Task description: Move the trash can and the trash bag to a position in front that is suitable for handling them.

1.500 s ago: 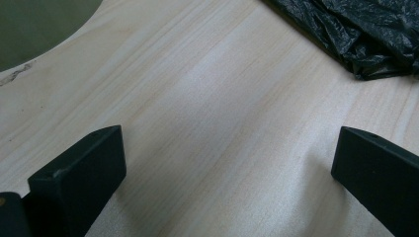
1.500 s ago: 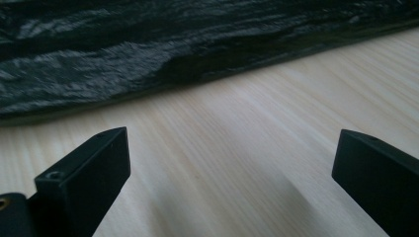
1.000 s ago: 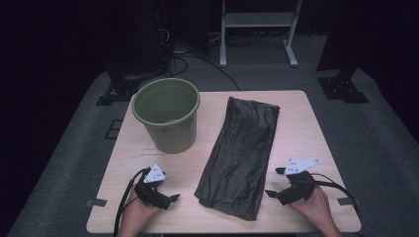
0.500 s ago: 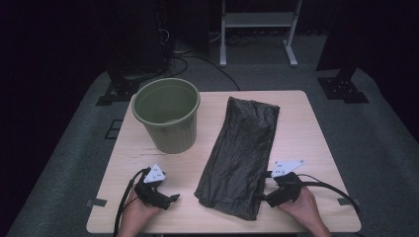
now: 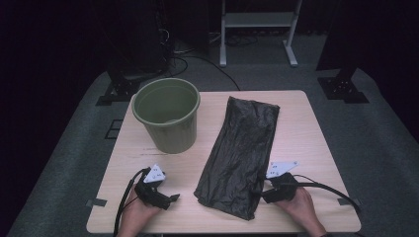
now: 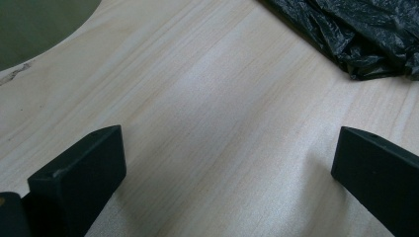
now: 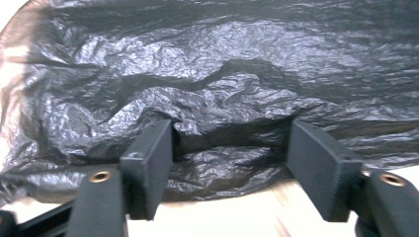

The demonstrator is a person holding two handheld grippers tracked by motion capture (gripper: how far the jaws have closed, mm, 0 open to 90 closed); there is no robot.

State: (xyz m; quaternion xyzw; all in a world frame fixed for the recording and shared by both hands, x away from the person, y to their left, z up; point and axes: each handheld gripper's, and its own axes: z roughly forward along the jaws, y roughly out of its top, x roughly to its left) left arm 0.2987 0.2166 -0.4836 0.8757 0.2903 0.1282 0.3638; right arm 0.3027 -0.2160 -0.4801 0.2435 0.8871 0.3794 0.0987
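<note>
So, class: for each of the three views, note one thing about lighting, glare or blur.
High view: the table is lit while the room behind is dark. Left gripper view: sharp wood grain, a soft shadow beside the right jaw. Right gripper view: sheen on the crinkled black plastic bag, pale glare at its upper-left edge, slight blur overall.

Olive-green bucket, crinkled glossy black plastic bag, and pale wood-grain table (faint straight streaks), on grey carpet.

bare table lies open between the bucket and black bag, both blocking.
</note>
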